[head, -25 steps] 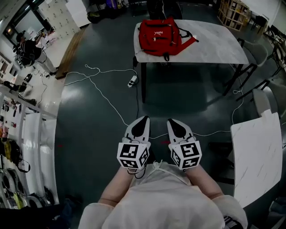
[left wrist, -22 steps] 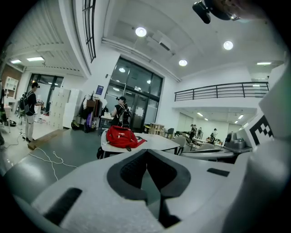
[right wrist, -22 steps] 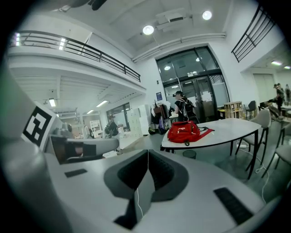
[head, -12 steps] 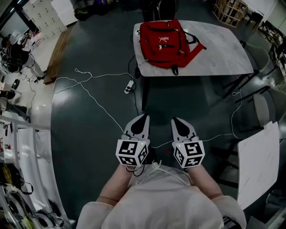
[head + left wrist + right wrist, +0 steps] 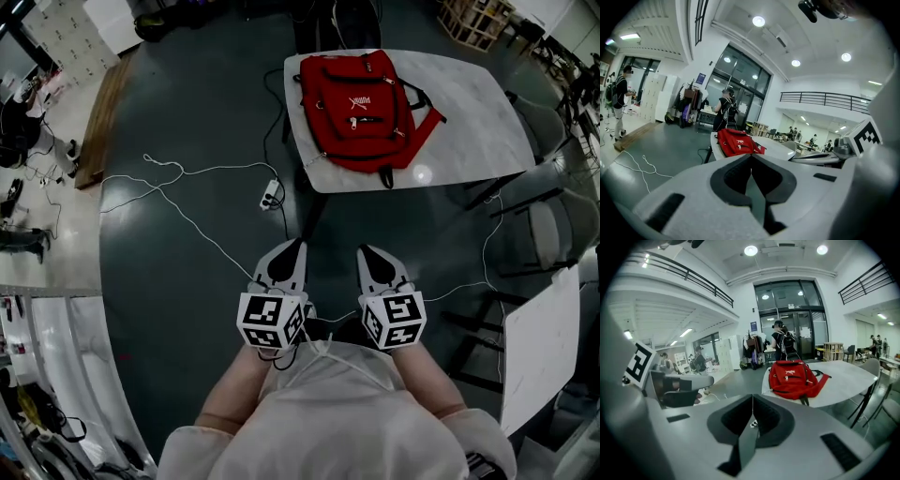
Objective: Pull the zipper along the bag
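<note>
Red fabric marked the task's thing: the backpack (image 5: pixel 361 112) lay flat on the pale table (image 5: pixel 469 103), toward the table's left end. Its front was turned up and its straps trailed to the table's near edge. That probably left the closures open to a reach from the near side.

The left gripper (image 5: pixel 293 247) and right gripper (image 5: pixel 367 253) were well short of the table. They were held side by side close to the person's chest and aimed at the table. This looked like a carrying pose for the walk-up, not a reach. In each gripper's own view the jaws met tip to tip with nothing between them, and the backpack showed far beyond. A white cable (image 5: pixel 187 183) and a power strip (image 5: pixel 271 196) lay on the dark floor left of the table.

Compared with a second earlier, the table and backpack sat lower and larger in the head view, so the person had moved closer. The grippers had kept the same closed, paired posture. No contact with the bag had been made.
</note>
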`<state>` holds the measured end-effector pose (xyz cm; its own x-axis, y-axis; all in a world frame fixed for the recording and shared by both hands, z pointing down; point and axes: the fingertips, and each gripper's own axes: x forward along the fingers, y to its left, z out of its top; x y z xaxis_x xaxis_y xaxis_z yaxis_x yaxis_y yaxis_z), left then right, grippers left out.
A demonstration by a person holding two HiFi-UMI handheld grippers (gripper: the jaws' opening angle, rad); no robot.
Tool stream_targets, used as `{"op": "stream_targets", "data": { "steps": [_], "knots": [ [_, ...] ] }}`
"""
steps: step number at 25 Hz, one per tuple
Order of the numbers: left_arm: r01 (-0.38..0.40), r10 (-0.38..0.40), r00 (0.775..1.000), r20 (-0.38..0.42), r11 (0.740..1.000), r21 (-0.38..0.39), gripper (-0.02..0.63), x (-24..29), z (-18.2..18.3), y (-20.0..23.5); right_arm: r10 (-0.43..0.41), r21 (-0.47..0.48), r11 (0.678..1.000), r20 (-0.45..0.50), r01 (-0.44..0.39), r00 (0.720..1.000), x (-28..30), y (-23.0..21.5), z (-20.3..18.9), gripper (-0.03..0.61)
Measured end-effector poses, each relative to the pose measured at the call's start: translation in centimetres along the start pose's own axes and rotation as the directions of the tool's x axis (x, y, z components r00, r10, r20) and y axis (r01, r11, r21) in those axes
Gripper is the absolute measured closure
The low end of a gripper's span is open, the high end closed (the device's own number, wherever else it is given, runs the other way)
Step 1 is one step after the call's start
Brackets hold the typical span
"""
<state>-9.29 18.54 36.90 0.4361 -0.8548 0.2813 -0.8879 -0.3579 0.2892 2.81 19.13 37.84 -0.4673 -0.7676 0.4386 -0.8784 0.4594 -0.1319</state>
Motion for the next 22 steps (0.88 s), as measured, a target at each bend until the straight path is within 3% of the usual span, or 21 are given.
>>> {"op": "stream_targets", "data": {
  "steps": [13, 22],
  "knots": [
    [-0.02, 0.02, 0.995, -0.096, 1.0, -0.006, 0.594, 7.4, -0.2, 5.6, 0.039, 0.046, 0.998, -0.096, -0.035, 0.995, 9.9, -2.4, 0.7, 0.551],
    [-0.054, 0.058, 0.982, -0.178, 0.998, 0.024, 0.594, 17.8, 1.3, 9.1, 0.085, 0.075, 0.994, -0.151, -0.074, 0.985, 19.1, -8.7, 3.3, 0.551]
  ]
}}
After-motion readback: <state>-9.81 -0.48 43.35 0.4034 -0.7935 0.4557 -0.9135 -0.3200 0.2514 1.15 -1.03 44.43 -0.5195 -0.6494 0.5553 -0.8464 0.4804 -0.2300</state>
